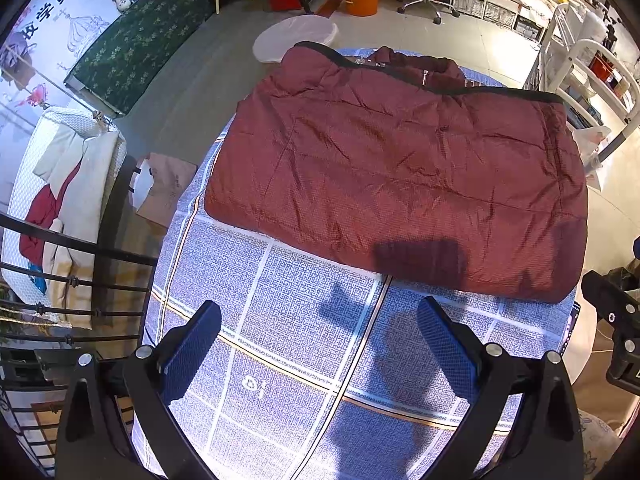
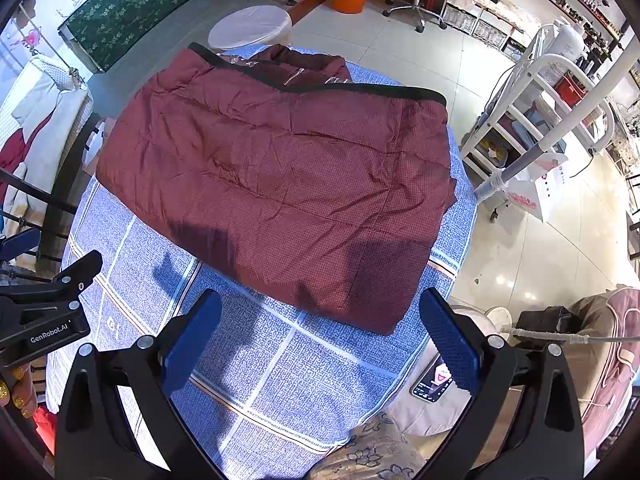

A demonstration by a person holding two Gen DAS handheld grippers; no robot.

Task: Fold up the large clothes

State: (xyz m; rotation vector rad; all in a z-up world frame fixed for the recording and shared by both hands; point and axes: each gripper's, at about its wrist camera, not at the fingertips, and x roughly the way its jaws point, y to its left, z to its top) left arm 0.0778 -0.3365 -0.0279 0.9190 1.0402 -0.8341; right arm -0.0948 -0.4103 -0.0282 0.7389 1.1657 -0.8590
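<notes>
1. A maroon padded jacket [image 1: 400, 168] lies folded into a wide block on the far half of the worktop [image 1: 280, 360], which is covered by a blue checked cloth.
2. The left tool [image 1: 320, 344] hangs over the near edge, fingers apart, gripping nothing.
3. The right tool [image 2: 320, 340] hangs over the near right corner, also spread wide and empty.

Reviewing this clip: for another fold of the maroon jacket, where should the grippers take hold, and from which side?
Probably the near folded edge of the maroon jacket, one corner each: left gripper at the near-left corner, right gripper at the near-right corner. Both are open, above the blue checked cloth. That edge faces them, thick and unobstructed, so a low approach from the near side suits.
</notes>
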